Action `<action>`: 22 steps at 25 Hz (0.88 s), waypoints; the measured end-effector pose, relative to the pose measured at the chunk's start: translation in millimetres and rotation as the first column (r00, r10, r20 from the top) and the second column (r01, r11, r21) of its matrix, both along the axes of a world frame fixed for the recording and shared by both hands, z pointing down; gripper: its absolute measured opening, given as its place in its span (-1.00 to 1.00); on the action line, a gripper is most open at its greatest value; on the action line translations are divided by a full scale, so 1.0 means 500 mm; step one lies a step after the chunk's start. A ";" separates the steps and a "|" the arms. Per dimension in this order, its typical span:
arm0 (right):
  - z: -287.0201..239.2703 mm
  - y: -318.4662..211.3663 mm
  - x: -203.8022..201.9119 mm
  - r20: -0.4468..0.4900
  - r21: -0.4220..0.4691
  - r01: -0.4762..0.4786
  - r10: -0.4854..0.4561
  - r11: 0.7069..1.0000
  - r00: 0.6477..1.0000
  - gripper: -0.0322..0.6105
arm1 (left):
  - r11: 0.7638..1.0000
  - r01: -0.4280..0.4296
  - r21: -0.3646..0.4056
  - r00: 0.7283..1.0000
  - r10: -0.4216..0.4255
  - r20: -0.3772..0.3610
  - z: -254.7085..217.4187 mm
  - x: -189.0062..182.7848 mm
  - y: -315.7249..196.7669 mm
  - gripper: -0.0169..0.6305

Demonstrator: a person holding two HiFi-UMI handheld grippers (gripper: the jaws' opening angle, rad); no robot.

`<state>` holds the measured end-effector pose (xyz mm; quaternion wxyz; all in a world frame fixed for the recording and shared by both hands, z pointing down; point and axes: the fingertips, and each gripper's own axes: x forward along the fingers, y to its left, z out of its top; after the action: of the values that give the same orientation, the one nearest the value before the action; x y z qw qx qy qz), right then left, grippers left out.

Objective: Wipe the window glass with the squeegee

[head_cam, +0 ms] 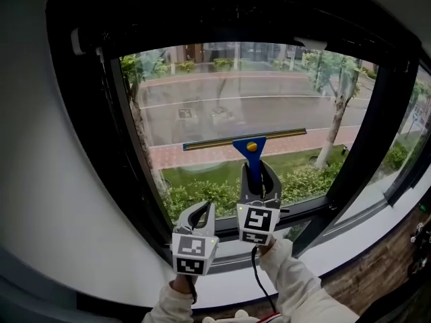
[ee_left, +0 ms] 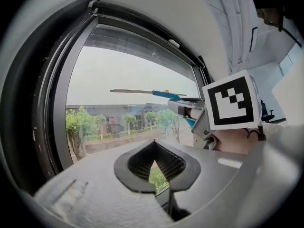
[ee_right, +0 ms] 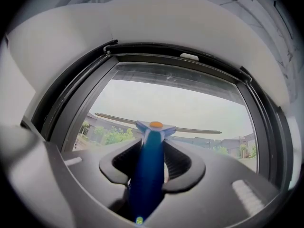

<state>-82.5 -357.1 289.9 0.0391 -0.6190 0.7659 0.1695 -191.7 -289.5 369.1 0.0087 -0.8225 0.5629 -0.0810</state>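
Observation:
A squeegee with a blue handle, an orange button and a long thin blade lies against the window glass, blade level across the lower middle of the pane. My right gripper is shut on its blue handle, below the blade. My left gripper sits lower and to the left, near the bottom frame, jaws closed with nothing between them. In the left gripper view the squeegee and the right gripper's marker cube show at the right.
A thick black window frame surrounds the pane, with a slanted black post at the right and a white sill below. White wall lies left of the frame. Street and trees show outside.

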 end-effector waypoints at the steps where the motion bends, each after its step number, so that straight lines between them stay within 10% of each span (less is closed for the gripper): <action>1: 0.014 0.001 0.001 -0.002 -0.010 0.000 0.000 1.000 1.000 -0.44 | 1.000 -0.001 -0.008 1.000 0.001 0.002 0.012 0.004 0.002 -0.94; 22: 0.325 0.022 0.002 -0.015 -0.257 -0.003 -0.001 0.966 1.000 -0.44 | 0.990 0.013 -0.143 0.999 -0.006 0.049 0.180 0.014 0.043 -0.94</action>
<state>-81.7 -346.2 452.5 -0.0474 -0.6179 0.7814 0.0735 -185.0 -268.1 458.9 -0.0371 -0.8161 0.5593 -0.1409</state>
